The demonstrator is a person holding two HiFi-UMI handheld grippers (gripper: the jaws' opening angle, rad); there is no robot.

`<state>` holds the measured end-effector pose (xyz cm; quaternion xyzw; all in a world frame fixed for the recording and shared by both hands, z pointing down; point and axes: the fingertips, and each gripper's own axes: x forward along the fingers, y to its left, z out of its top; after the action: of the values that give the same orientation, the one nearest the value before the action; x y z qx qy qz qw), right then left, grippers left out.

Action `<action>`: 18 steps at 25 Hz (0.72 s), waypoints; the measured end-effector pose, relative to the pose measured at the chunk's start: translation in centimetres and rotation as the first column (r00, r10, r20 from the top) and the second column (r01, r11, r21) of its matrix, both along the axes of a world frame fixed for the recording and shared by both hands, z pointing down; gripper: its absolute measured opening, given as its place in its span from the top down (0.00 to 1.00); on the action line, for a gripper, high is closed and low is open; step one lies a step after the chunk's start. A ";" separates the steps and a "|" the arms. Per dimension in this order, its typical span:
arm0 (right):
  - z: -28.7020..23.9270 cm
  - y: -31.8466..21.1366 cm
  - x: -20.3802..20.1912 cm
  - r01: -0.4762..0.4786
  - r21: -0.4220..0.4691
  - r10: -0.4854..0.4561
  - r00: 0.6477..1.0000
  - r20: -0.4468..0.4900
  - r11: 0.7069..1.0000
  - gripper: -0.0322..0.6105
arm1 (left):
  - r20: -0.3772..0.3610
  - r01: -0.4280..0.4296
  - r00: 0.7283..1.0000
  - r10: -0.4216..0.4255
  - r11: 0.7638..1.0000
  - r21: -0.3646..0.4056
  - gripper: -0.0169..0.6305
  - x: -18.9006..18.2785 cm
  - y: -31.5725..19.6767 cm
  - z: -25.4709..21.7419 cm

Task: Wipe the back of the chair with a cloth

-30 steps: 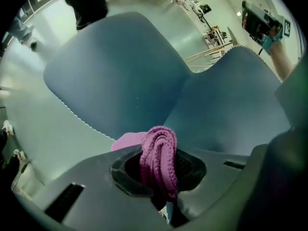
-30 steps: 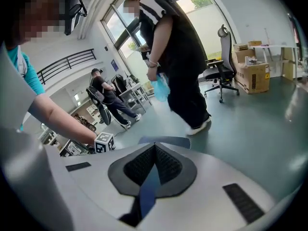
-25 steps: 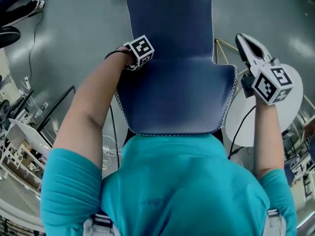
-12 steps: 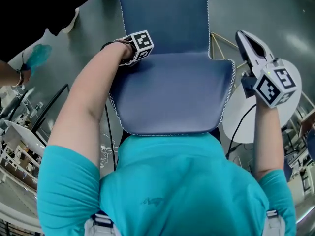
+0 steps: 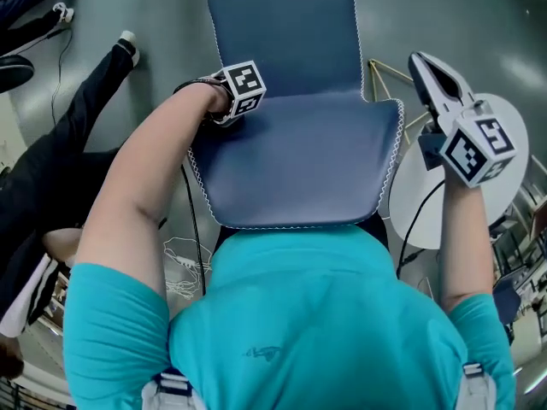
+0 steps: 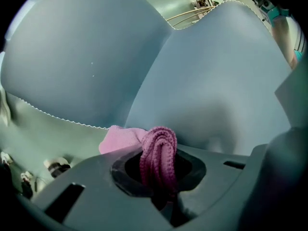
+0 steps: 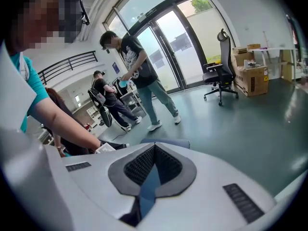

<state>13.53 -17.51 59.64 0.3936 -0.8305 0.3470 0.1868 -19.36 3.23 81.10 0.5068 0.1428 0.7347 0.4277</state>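
The blue padded chair [image 5: 299, 152] stands right in front of me, its white-stitched edge running round both panels. My left gripper [image 5: 226, 108] rests at the chair's left edge, where the two panels meet, under its marker cube. In the left gripper view it [image 6: 159, 165] is shut on a bunched pink cloth [image 6: 156, 153], which lies against the blue chair surface [image 6: 211, 81]. My right gripper [image 5: 432, 79] is held up beside the chair's right edge, apart from it, jaws together and nothing in them [image 7: 151, 165].
A round white table [image 5: 504, 186] stands just right of the chair. A person in dark clothes [image 5: 60, 169] is close on the left, and cables [image 5: 184, 254] lie on the grey floor. Farther off stand other people, a black office chair [image 7: 219, 78] and cardboard boxes [image 7: 255, 78].
The left gripper with the cloth stays at the chair's left edge, shifting only slightly. A person in dark clothes has come in at the left. The right gripper has barely moved.
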 end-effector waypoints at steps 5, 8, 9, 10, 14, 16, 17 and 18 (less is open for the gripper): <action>-0.4 0.6 0.9 -0.018 0.013 0.018 1.000 0.011 1.000 0.96 | -0.016 -0.028 0.999 0.028 1.000 0.002 0.88 1.3 0.5 -1.4; -1.1 1.0 1.2 -0.018 0.029 0.018 1.000 0.015 0.999 0.96 | -0.030 -0.046 0.998 0.046 0.999 0.008 0.88 2.4 1.0 -2.3; -1.5 1.1 1.2 -0.019 0.035 0.018 1.000 0.016 0.999 0.96 | -0.036 -0.050 0.998 0.050 0.999 0.011 0.88 2.7 1.1 -2.7; -1.6 1.3 1.4 -0.025 0.035 0.024 1.000 0.016 0.999 0.96 | -0.041 -0.053 0.998 0.054 0.998 0.014 0.88 3.1 1.1 -3.0; -1.4 1.9 2.5 -0.050 0.027 0.049 0.999 0.023 0.998 0.96 | -0.056 -0.063 0.996 0.064 0.998 0.021 0.88 4.7 1.2 -3.8; -1.4 2.1 2.9 -0.057 0.026 0.057 0.998 0.025 0.998 0.96 | -0.057 -0.072 0.996 0.074 0.997 0.023 0.88 5.3 1.4 -4.0; -1.5 2.2 3.1 -0.063 0.026 0.062 0.998 0.028 0.998 0.96 | -0.058 -0.074 0.995 0.076 0.997 0.024 0.88 5.6 1.4 -4.1; -1.6 2.3 3.2 -0.067 0.025 0.067 0.997 0.030 0.997 0.96 | -0.059 -0.073 0.995 0.074 0.997 0.024 0.88 5.8 1.4 -4.3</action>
<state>16.72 -15.23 58.05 0.4185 -0.8240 0.3477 0.1577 -13.57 4.68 76.77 0.5275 0.1663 0.7360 0.3904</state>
